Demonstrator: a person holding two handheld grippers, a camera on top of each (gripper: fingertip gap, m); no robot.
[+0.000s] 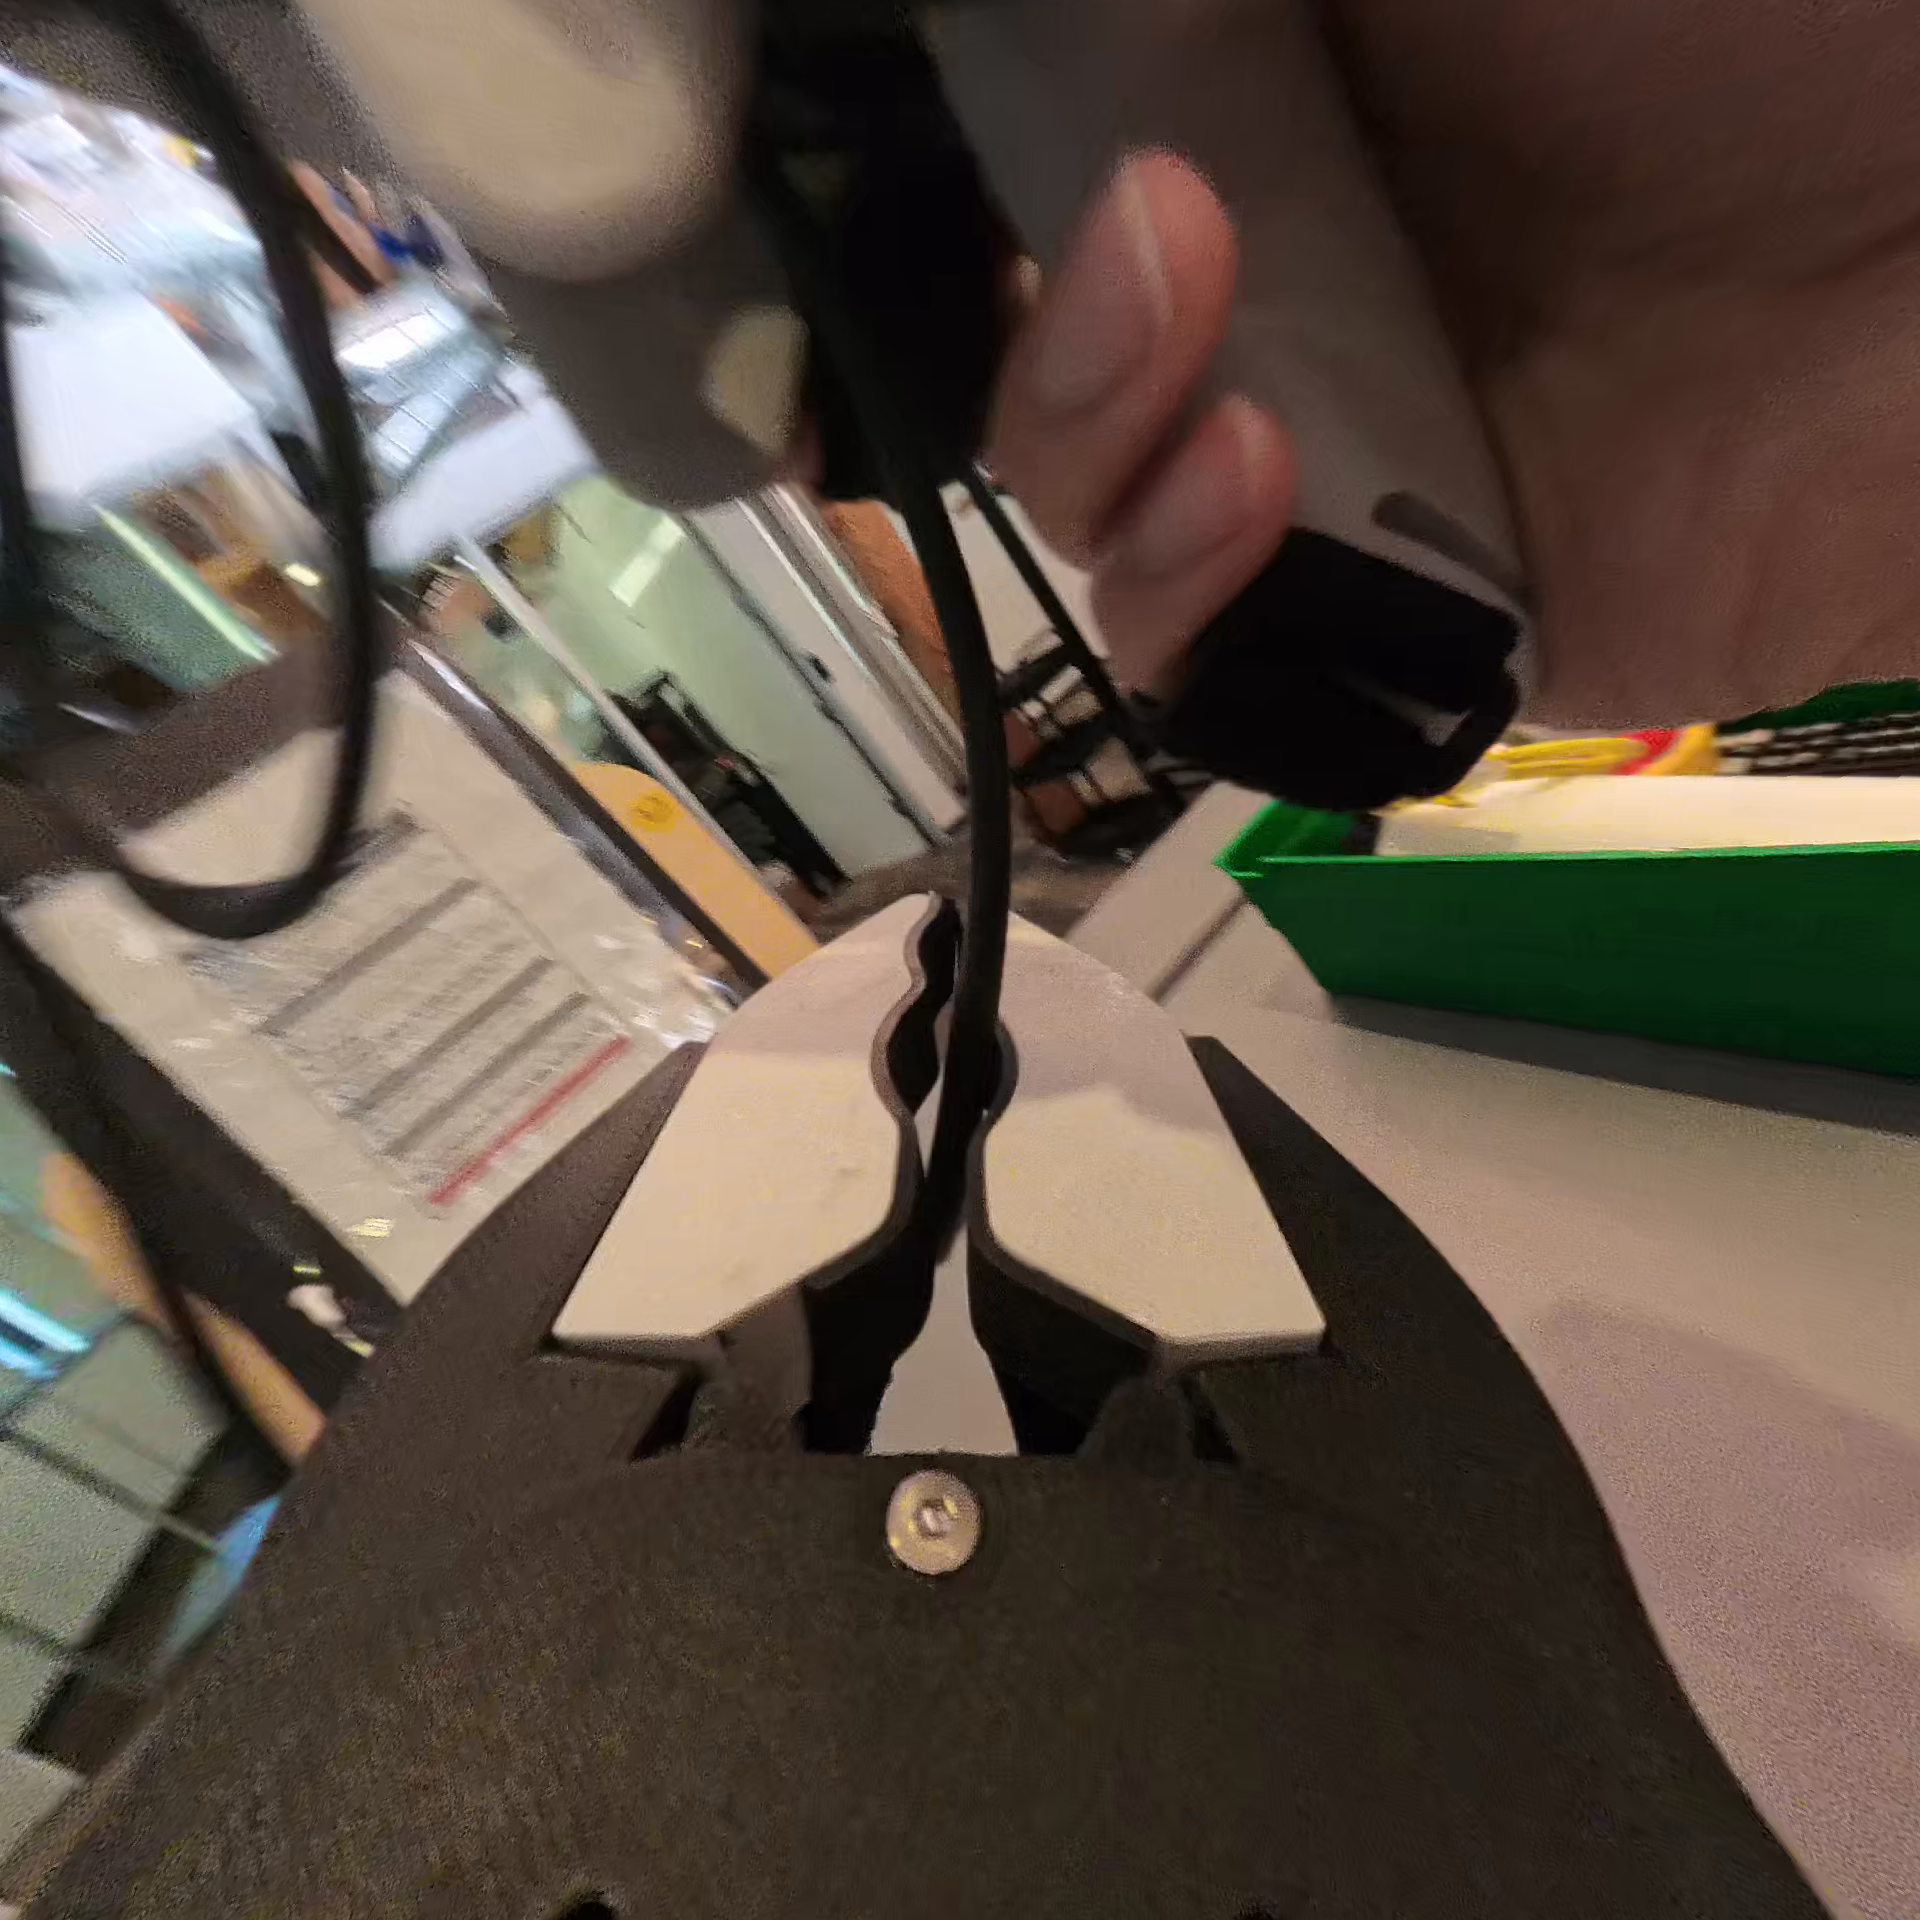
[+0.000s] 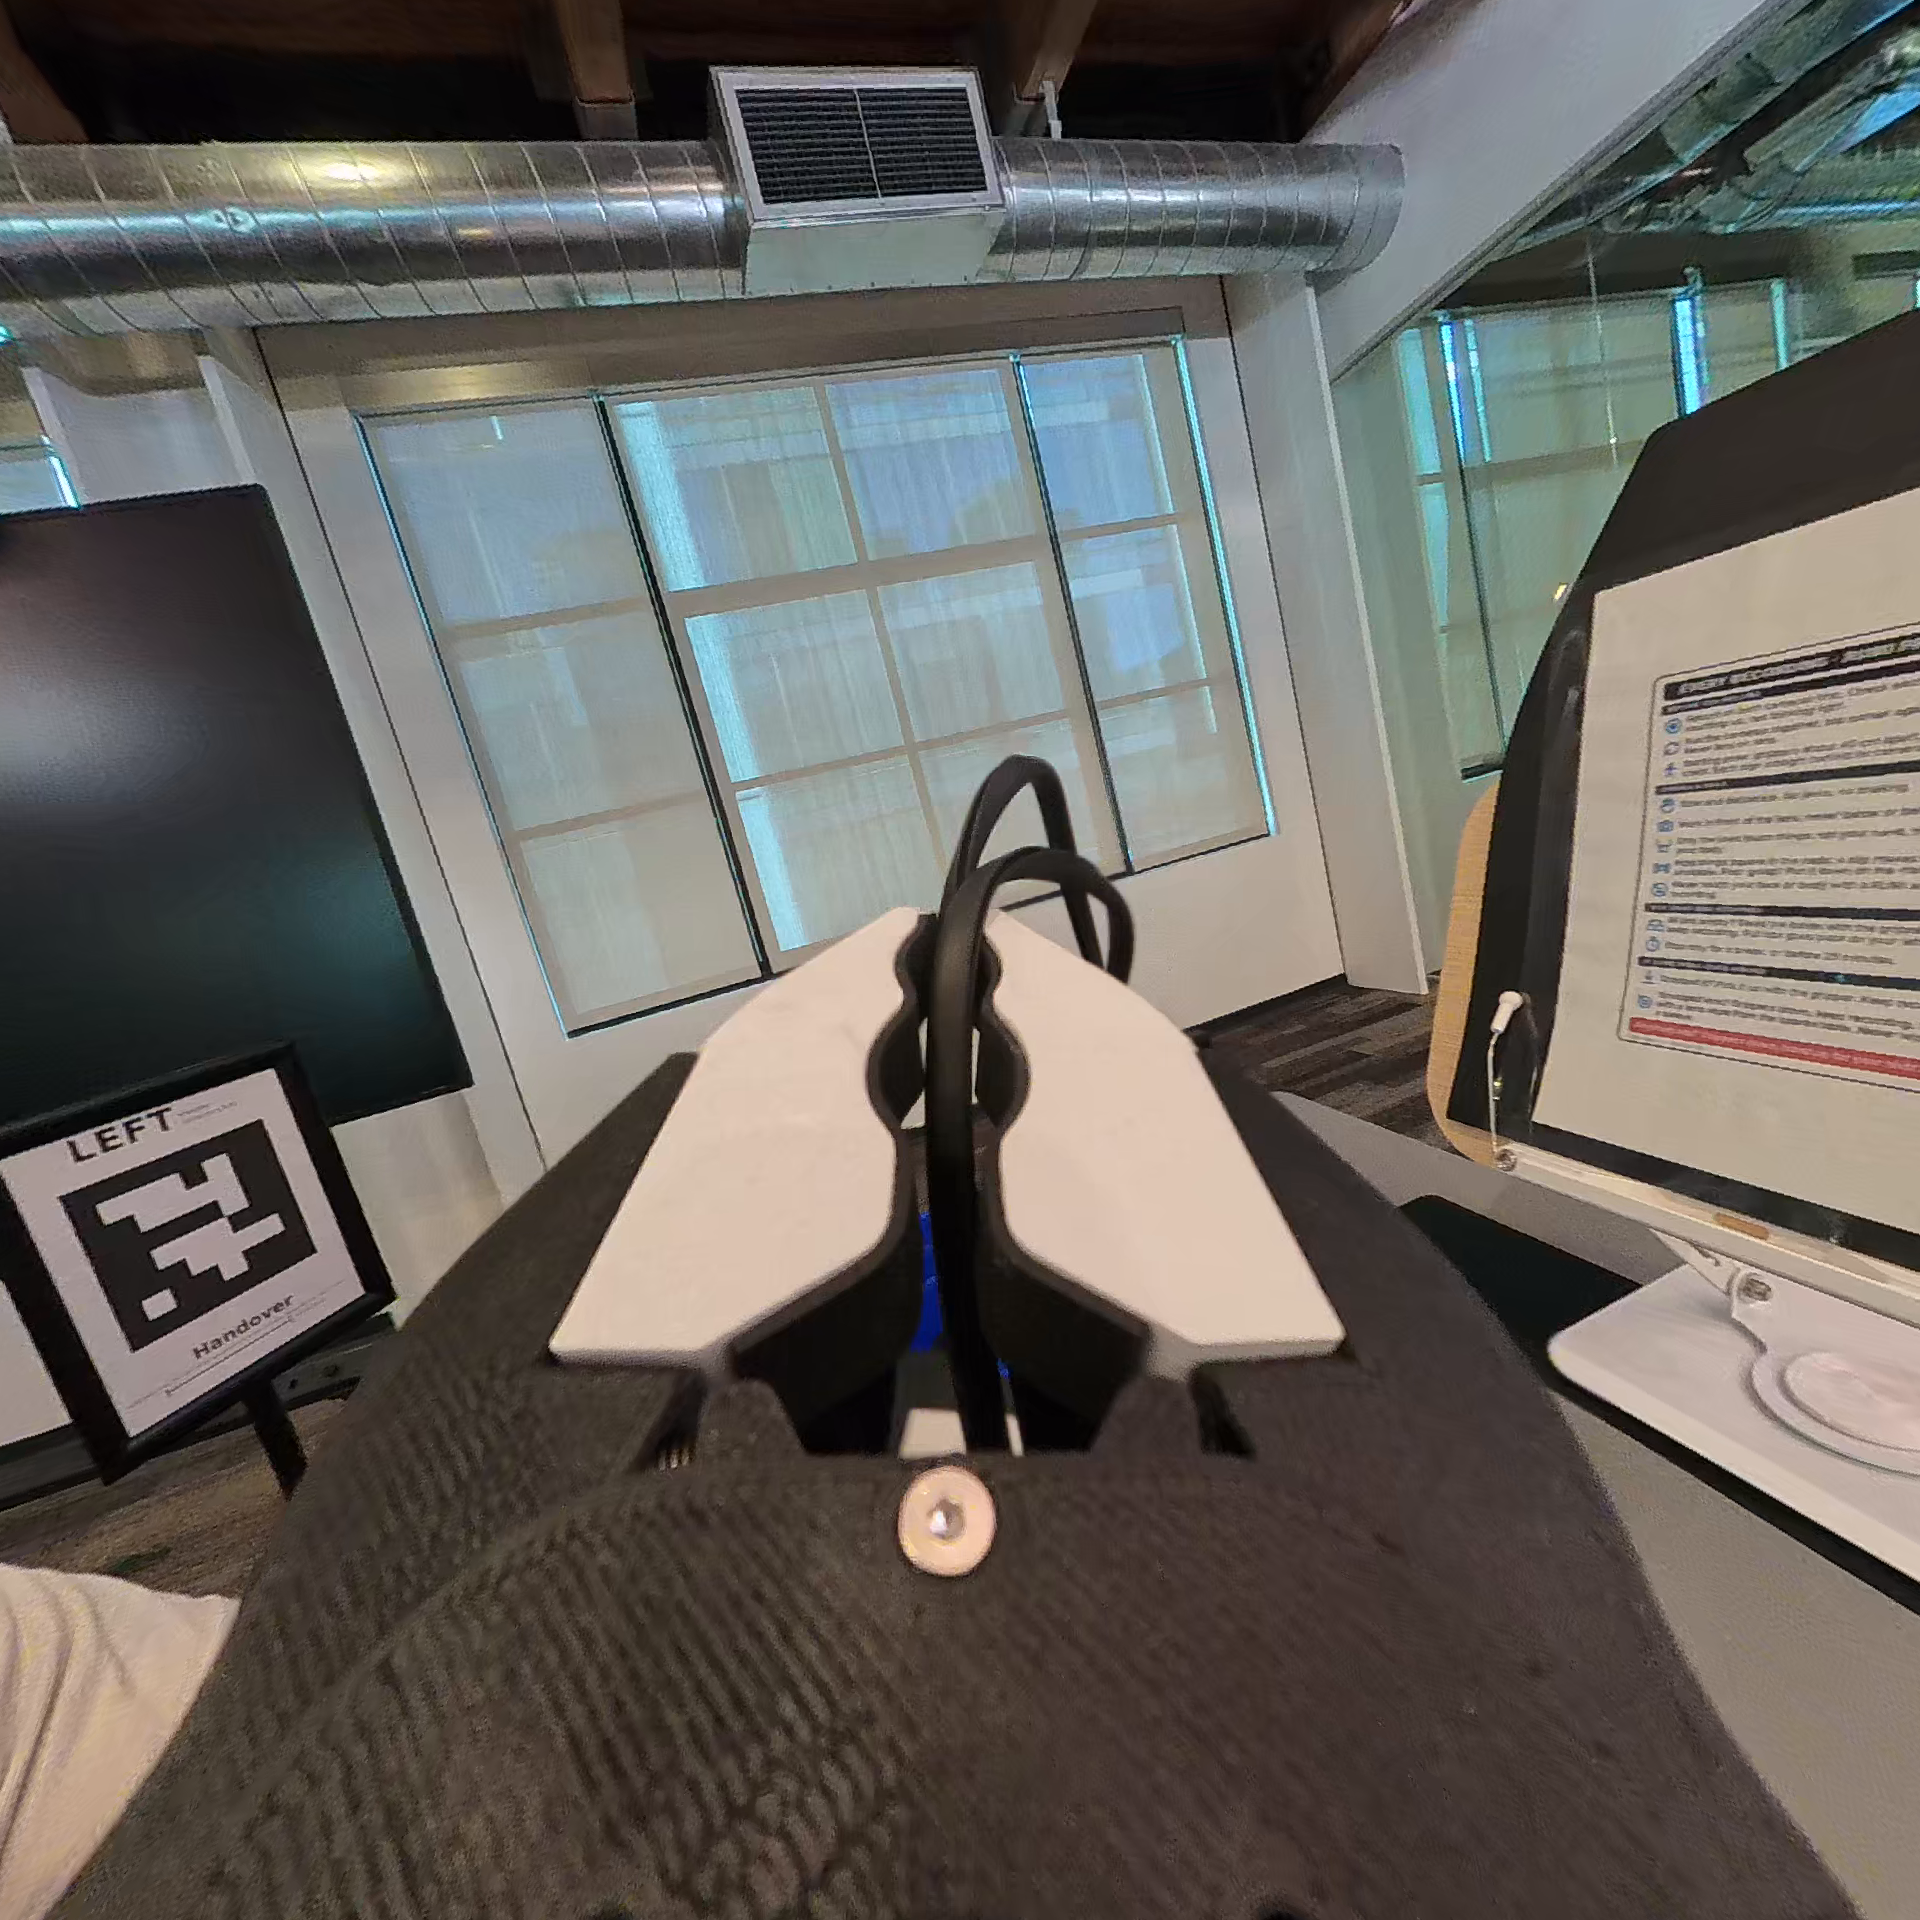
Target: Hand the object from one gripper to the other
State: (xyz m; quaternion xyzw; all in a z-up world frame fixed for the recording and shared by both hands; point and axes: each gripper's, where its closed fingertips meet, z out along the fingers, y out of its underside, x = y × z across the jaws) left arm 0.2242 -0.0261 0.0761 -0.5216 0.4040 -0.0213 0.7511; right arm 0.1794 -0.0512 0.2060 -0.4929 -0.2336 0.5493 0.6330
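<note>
The object is a black cable point(image 1: 982, 748). In the left wrist view it runs up between the white fingers of my left gripper point(image 1: 961, 935), which is shut on it, and loops off to the upper left. Above it a person's hand point(image 1: 1122, 343) holds the blurred body of the other gripper close by. In the right wrist view my right gripper point(image 2: 951, 925) is shut on the same black cable point(image 2: 1023, 821), with two loops arching out beyond its fingertips. Both grippers are held up in the air.
A green bin point(image 1: 1558, 935) with yellow and white items stands on the grey table point(image 1: 1558, 1299) to the right. A framed marker sign point(image 2: 187, 1236), a dark screen point(image 2: 156, 779) and a stand holding a printed sheet point(image 2: 1766, 883) surround the workspace.
</note>
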